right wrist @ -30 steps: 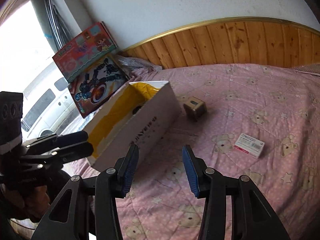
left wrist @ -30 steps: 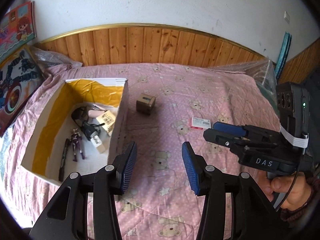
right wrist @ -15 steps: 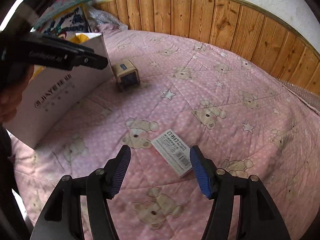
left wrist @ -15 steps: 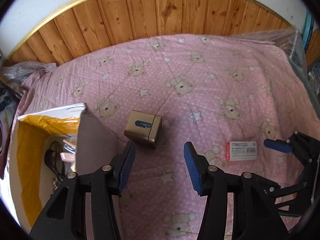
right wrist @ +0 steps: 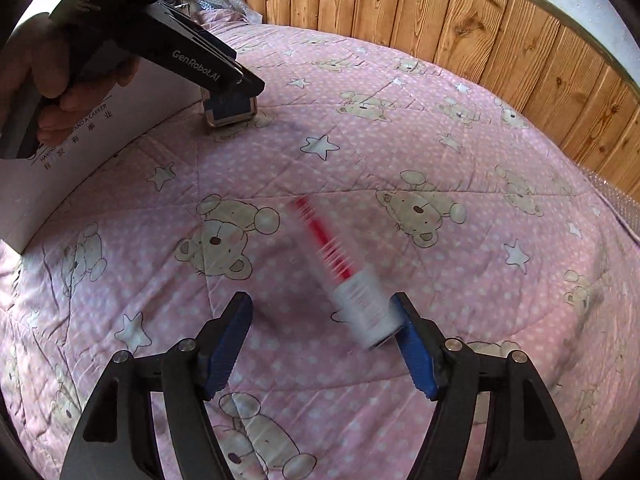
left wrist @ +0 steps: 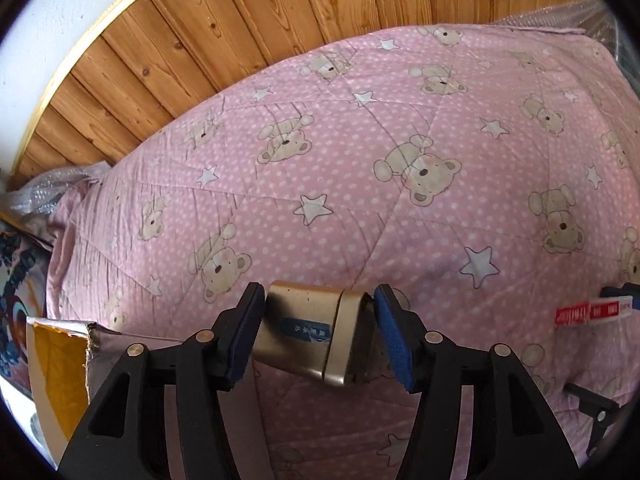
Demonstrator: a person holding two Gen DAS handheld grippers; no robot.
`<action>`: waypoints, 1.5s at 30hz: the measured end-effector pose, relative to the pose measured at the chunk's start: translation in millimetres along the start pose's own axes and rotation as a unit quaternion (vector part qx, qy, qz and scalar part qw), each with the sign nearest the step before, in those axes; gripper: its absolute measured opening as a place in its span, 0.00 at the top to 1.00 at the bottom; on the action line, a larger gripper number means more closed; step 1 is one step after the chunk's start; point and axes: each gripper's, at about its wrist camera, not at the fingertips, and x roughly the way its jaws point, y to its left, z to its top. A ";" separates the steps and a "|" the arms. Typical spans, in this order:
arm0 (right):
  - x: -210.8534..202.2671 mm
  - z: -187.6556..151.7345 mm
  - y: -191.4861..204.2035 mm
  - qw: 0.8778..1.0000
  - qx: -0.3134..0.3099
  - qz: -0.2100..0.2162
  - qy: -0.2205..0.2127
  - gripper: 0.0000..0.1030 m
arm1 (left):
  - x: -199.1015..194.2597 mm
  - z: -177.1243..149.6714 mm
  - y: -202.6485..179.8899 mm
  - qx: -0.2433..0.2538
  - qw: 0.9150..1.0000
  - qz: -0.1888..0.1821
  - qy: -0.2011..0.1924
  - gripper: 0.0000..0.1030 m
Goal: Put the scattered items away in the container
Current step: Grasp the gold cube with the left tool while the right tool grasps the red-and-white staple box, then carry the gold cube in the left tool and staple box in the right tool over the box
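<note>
A small gold box (left wrist: 308, 332) with a blue label lies on the pink quilt. My left gripper (left wrist: 320, 300) straddles it, jaws opening, with a gap at the right pad. The right wrist view shows the same gold box (right wrist: 230, 110) under the left gripper (right wrist: 244, 80), held by a hand (right wrist: 48, 80). A flat white-and-red box (right wrist: 344, 272), blurred, lies between the fingers of my right gripper (right wrist: 322, 304). Those jaws are opening too: the box's near end is against the right pad, far from the left one. The open cardboard container (left wrist: 56, 360) stands at the left.
The pink bear-print quilt (left wrist: 400, 160) covers the bed up to a wooden headboard (left wrist: 240, 20). The container's white outer wall (right wrist: 80, 152) rises just left of the gold box. Bubble wrap (left wrist: 36, 200) and a picture box (left wrist: 16, 280) sit at the left edge.
Both grippers have come down onto the quilt and spread wider. The left now straddles the gold box; the right has closed in over the white-and-red box, which has shifted toward its right finger.
</note>
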 end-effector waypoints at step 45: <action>-2.7 4.1 -49.8 0.959 0.228 0.166 0.014 0.85 | -31.3 -26.9 10.1 -0.112 0.992 -0.059 -0.004 0.50</action>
